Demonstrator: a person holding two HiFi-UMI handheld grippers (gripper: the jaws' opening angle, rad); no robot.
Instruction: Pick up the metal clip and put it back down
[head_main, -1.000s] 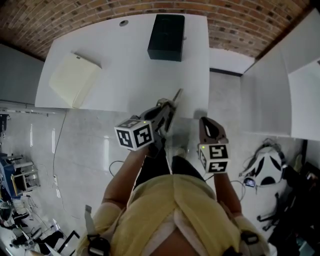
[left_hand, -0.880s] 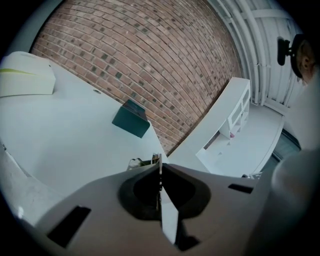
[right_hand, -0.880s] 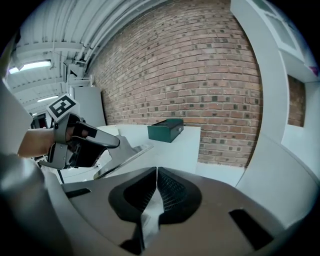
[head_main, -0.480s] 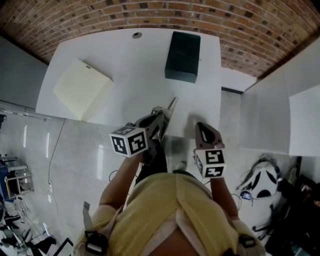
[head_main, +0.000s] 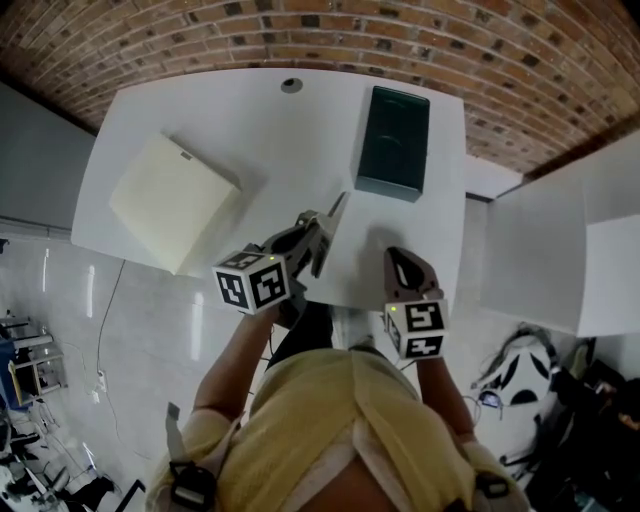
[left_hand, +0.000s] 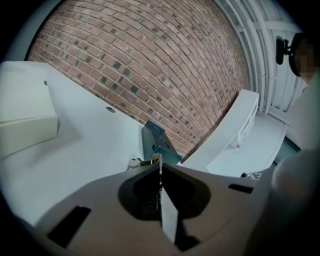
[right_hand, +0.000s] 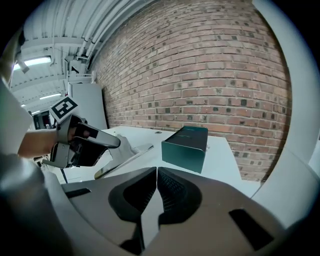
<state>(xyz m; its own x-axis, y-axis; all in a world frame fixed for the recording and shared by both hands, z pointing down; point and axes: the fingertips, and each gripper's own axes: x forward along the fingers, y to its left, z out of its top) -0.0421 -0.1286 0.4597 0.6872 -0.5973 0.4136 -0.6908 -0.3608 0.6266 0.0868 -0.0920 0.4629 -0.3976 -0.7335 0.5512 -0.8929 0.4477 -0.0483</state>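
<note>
The metal clip (head_main: 337, 207) is a long thin silver strip. My left gripper (head_main: 316, 230) is shut on its near end, and the strip juts forward over the front edge of the white table (head_main: 270, 140). The right gripper view shows the clip (right_hand: 127, 156) slanting out of the left gripper (right_hand: 107, 141), held above the tabletop. In the left gripper view the clip (left_hand: 168, 220) stands edge-on between the closed jaws of that gripper (left_hand: 160, 169). My right gripper (head_main: 400, 262) hovers by the table's front right edge, shut with nothing in it (right_hand: 156, 175).
A dark green box (head_main: 393, 143) lies at the back right of the table, ahead of both grippers. A cream flat box (head_main: 172, 200) sits at the left. A round cable hole (head_main: 291, 86) is near the brick wall. White partitions (head_main: 530, 250) stand to the right.
Both grippers have moved forward from over the floor to over the table's front edge. The left gripper has kept its hold on the clip; the right has stayed shut.
</note>
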